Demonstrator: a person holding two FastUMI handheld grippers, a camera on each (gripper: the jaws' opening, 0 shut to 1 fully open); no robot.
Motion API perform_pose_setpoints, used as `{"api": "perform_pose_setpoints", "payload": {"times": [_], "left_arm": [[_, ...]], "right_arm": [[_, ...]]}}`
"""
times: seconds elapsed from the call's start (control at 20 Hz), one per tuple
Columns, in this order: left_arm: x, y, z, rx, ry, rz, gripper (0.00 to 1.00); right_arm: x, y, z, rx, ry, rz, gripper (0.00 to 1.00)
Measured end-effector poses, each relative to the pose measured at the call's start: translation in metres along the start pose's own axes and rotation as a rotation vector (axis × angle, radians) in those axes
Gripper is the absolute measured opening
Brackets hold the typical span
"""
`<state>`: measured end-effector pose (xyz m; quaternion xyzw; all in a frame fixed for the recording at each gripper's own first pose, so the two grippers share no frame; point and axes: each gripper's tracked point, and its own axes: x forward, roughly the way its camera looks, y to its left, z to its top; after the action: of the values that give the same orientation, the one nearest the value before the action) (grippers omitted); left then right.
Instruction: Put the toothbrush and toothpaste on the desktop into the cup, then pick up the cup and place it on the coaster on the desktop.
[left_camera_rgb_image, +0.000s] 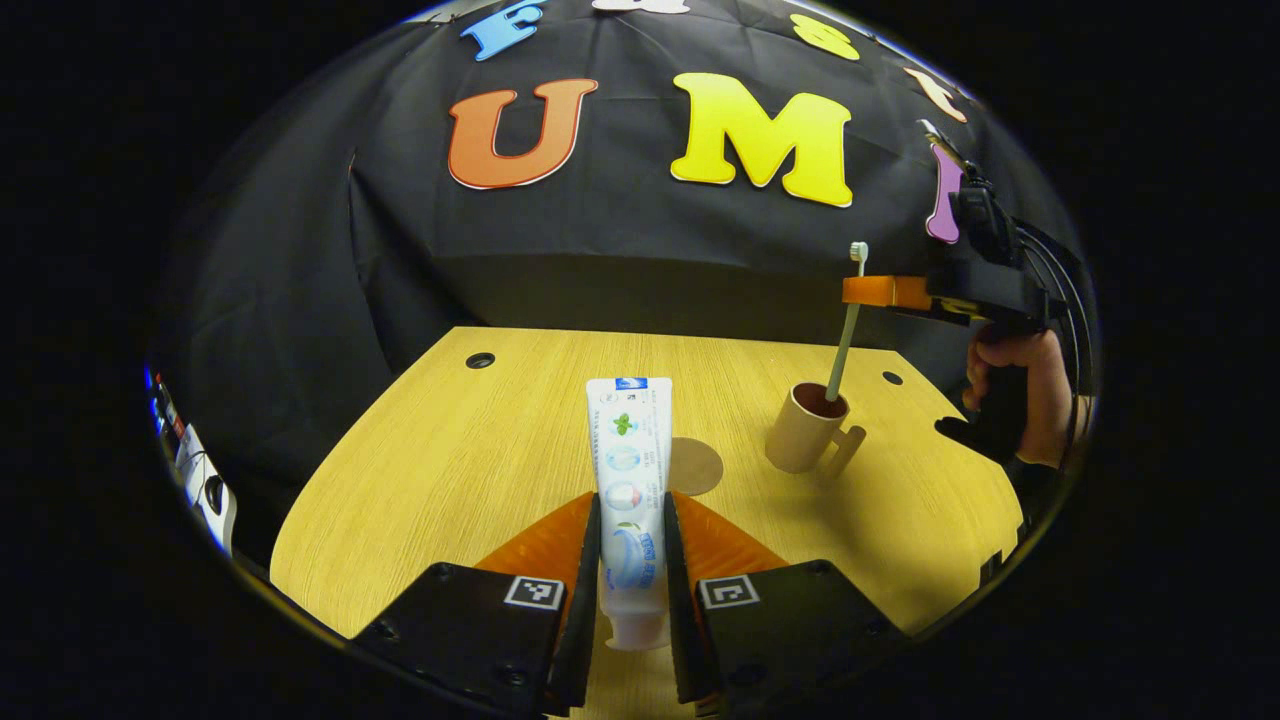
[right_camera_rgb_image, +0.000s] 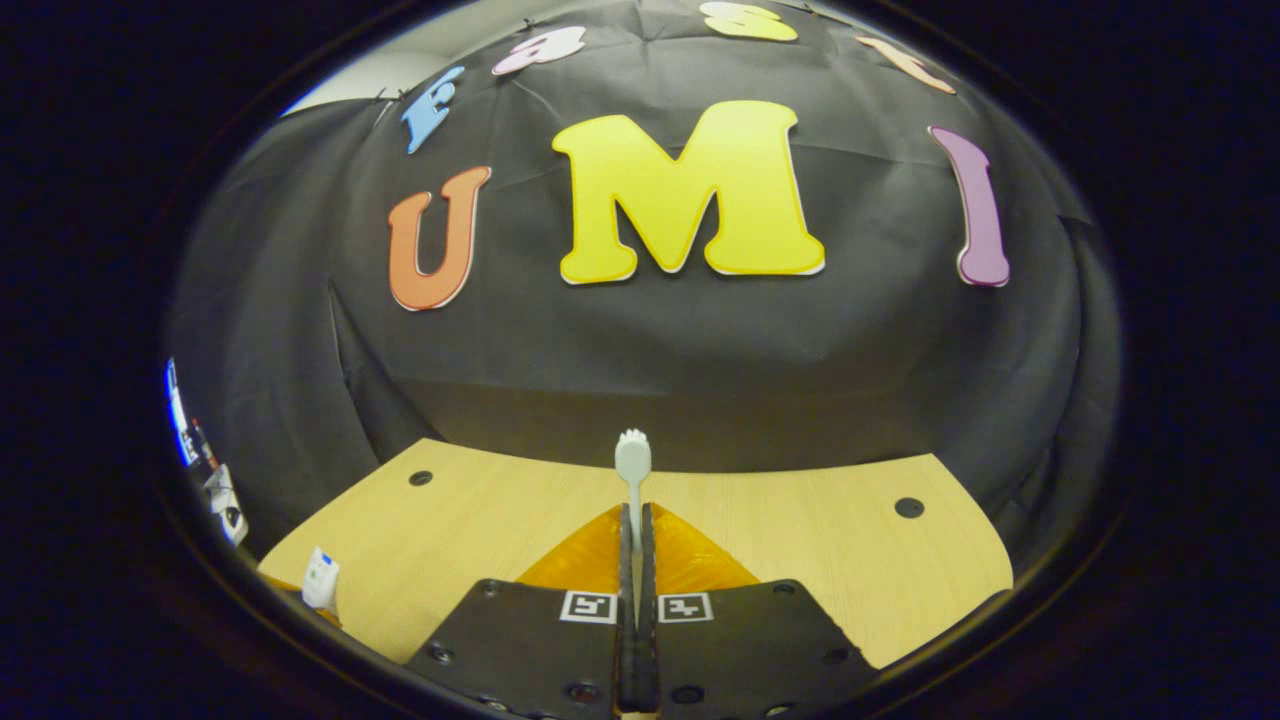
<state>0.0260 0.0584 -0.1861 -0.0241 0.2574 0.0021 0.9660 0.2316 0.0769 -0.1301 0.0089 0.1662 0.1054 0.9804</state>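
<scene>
In the left gripper view, the toothpaste (left_camera_rgb_image: 630, 480) lay lengthwise between your left tongs (left_camera_rgb_image: 632, 560), cap end toward the camera and flat end pointing toward the cup (left_camera_rgb_image: 806, 428). Both fingers pressed against the tube's sides, so those tongs were closed down to the tube's width and had hold of it. The round coaster (left_camera_rgb_image: 696, 466) sat on the tabletop (left_camera_rgb_image: 450, 450) just beside the tube, between it and the cup, partly hidden behind the tube's edge.

The cup stood upright on the tabletop, handle turned toward the camera side. The toothbrush (left_camera_rgb_image: 846, 330) stood nearly upright with its lower end inside the cup's mouth and its bristle head up above. Your right tongs (left_camera_rgb_image: 872, 291) gripped the handle high up, just below the bristles, directly over the cup, with your hand (left_camera_rgb_image: 1030, 395) wrapped around the gripper's grip beyond the cup.

In the right gripper view, your right tongs (right_camera_rgb_image: 636, 545) were nearly fully closed, the two fingers squeezed on the thin toothbrush (right_camera_rgb_image: 633, 470), whose head rose just past the fingertips. The toothpaste (right_camera_rgb_image: 322, 577) showed at the tabletop's (right_camera_rgb_image: 800, 540) near left edge.
</scene>
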Motion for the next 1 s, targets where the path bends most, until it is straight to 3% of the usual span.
{"api": "perform_pose_setpoints", "payload": {"times": [0.3, 0.7, 0.8, 0.85, 0.9, 1.0], "left_arm": [[0.004, 0.005, -0.004, -0.009, 0.020, 0.017, 0.35], [0.009, -0.004, 0.003, 0.008, 0.006, 0.005, 0.35], [0.010, -0.011, 0.008, 0.018, -0.006, -0.008, 0.35], [0.010, -0.015, 0.011, 0.024, -0.014, -0.013, 0.35], [0.012, -0.019, 0.015, 0.027, -0.025, -0.019, 0.35], [0.014, -0.027, 0.025, 0.031, -0.054, -0.029, 0.35]], "right_arm": [[0.037, -0.003, -0.038, -0.050, 0.041, -0.009, 0.00], [0.035, -0.005, -0.064, -0.023, 0.113, 0.004, 0.05], [0.029, -0.005, -0.061, -0.024, 0.110, 0.004, 0.20], [0.028, -0.006, -0.059, -0.025, 0.109, 0.005, 0.35], [0.024, -0.007, -0.057, -0.025, 0.106, 0.001, 0.43], [0.013, -0.009, -0.049, -0.015, 0.095, 0.001, 0.51]]}}
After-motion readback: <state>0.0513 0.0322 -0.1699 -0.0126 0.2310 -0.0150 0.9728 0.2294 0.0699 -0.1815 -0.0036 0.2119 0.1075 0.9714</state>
